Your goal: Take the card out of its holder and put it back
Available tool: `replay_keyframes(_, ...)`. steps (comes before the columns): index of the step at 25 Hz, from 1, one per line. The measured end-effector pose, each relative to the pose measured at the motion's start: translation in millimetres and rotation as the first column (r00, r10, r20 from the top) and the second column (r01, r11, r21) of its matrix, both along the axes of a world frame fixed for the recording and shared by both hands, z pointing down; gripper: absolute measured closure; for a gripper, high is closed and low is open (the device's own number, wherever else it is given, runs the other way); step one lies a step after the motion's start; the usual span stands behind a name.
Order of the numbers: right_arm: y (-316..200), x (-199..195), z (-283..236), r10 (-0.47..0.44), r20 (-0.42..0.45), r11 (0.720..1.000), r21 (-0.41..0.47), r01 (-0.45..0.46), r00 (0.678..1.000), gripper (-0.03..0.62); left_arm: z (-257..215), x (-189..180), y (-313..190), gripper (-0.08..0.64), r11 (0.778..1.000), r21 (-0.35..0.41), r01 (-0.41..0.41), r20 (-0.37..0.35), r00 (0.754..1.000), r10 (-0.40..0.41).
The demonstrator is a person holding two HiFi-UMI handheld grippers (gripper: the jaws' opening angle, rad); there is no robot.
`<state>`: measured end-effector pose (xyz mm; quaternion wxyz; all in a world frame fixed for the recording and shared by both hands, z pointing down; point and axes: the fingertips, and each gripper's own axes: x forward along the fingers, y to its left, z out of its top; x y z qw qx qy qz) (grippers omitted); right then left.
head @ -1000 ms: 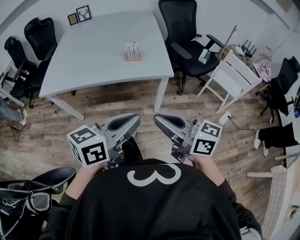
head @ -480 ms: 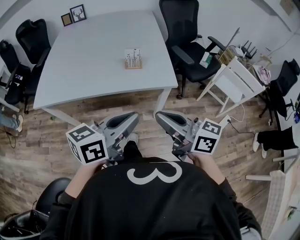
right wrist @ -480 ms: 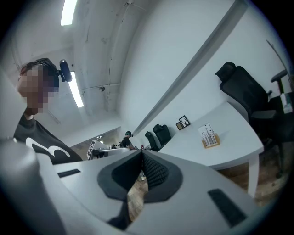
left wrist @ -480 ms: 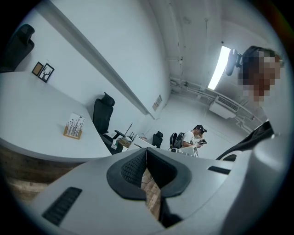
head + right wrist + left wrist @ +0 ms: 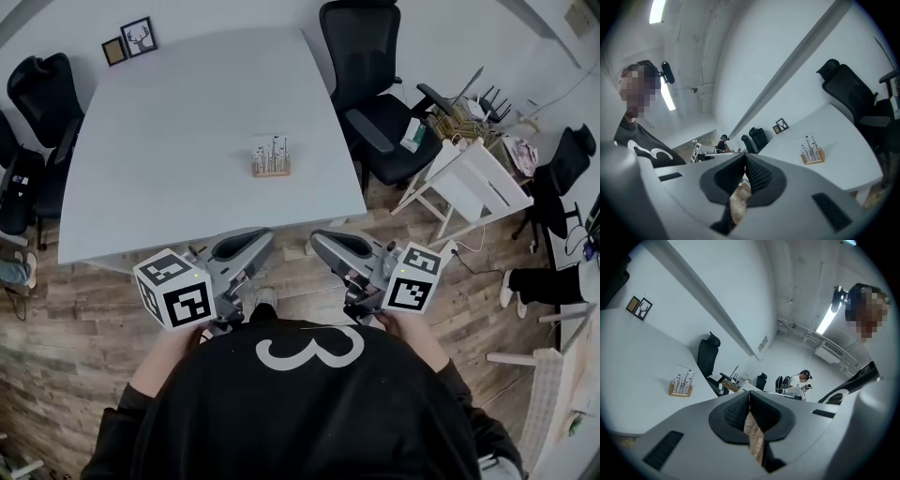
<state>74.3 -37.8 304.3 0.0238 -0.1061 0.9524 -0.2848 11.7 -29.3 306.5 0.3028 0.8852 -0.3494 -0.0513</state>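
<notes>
A small wooden holder with a white printed card standing in it sits near the middle of the white table. Both grippers are held low in front of the person's body, short of the table's near edge and well apart from the holder. My left gripper is shut with nothing in it, and so is my right gripper. The left gripper view has the holder far off to the left of the closed jaws. In the right gripper view the holder stands off to the right.
Two small picture frames stand at the table's far left corner. Black office chairs flank the table at right and left. A white rack with clutter stands at the right. Wooden floor lies under the grippers.
The table and holder have come closer and lower in the head view as the person steps toward them. Both grippers keep the same shut pose in front of the body.
</notes>
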Motion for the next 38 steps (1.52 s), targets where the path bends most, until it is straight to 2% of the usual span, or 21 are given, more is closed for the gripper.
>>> replay_keyframes(3, -33.4, -18.8, 6.6, 0.011, -0.020, 1.000, -0.028, -0.012, 1.000, 0.581, 6.3, -18.4, -35.6, 0.546, 1.000, -0.021, -0.019, -0.016, 1.000, 0.018)
replay_keyframes(7, -50.7, -29.9, 14.2, 0.018, -0.031, 0.999, -0.047, -0.019, 0.999, 0.581, 7.3, -25.3, -52.4, 0.546, 0.999, 0.004, -0.051, -0.036, 0.998, 0.051)
replay_keyframes(12, -83.2, -51.8, 27.0, 0.017, -0.052, 0.997, -0.078, -0.021, 0.999, 0.581, 21.2, -44.5, -88.5, 0.545, 0.995, -0.045, -0.088, -0.058, 0.995, 0.085)
replay_keyframes(21, -123.5, -60.3, 49.6, 0.054, -0.062, 0.989, -0.135, -0.062, 0.997, 0.581, 44.2, -63.7, -134.7, 0.545, 0.989, -0.071, -0.130, -0.043, 0.991, 0.127)
replay_keyframes(28, -146.8, -61.8, 69.6, 0.091, -0.064, 0.977, -0.185, -0.101, 0.994, 0.582, 60.4, -77.3, -166.7, 0.545, 0.990, -0.019, -0.141, 0.036, 0.989, 0.142)
replay_keyframes(32, -158.4, -61.1, 77.2, 0.112, -0.066, 0.971, -0.206, -0.123, 0.992, 0.581, 75.7, -84.0, -184.9, 0.537, 0.986, -0.003, -0.166, 0.115, 0.980, 0.166)
replay_keyframes(38, -171.0, -58.6, 84.3, 0.132, -0.073, 0.963, -0.227, -0.145, 0.989, 0.581, 98.4, -86.8, -204.0, 0.462, 0.977, 0.001, -0.211, 0.215, 0.955, 0.206)
